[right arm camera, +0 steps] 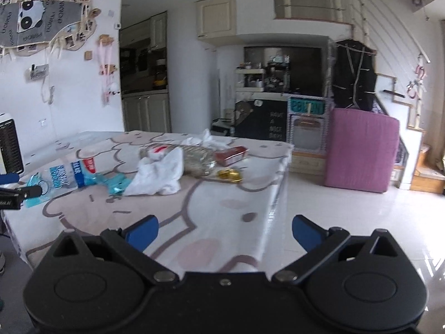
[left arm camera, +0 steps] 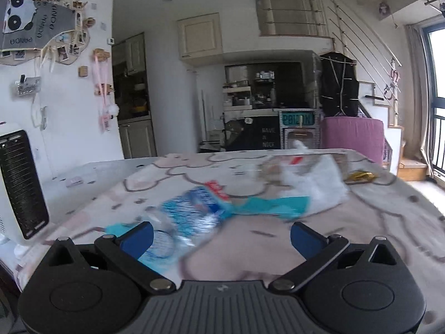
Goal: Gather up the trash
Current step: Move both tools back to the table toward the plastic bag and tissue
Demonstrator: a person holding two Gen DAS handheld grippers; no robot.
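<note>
Trash lies on a table with a pink cartoon cloth (right arm camera: pixel 194 208). A crushed clear bottle with a blue label (left arm camera: pixel 192 214) lies just ahead of my left gripper (left arm camera: pixel 222 236), which is open, its left finger beside the bottle. The bottle also shows in the right wrist view (right arm camera: pixel 69 178). Beyond it lie a teal wrapper (right arm camera: pixel 114 182), a crumpled white bag (right arm camera: pixel 164 172), a clear plastic bag (right arm camera: pixel 197 158), a red box (right arm camera: pixel 232 154), white tissue (right arm camera: pixel 205 139) and gold foil (right arm camera: pixel 229 174). My right gripper (right arm camera: pixel 225 232) is open and empty, above the table's near right corner.
A white heater (left arm camera: pixel 19 183) stands at the table's left end. A purple folded mattress (right arm camera: pixel 361 150) stands on the tiled floor to the right, with stairs behind it. Kitchen cabinets and shelves lie far behind the table.
</note>
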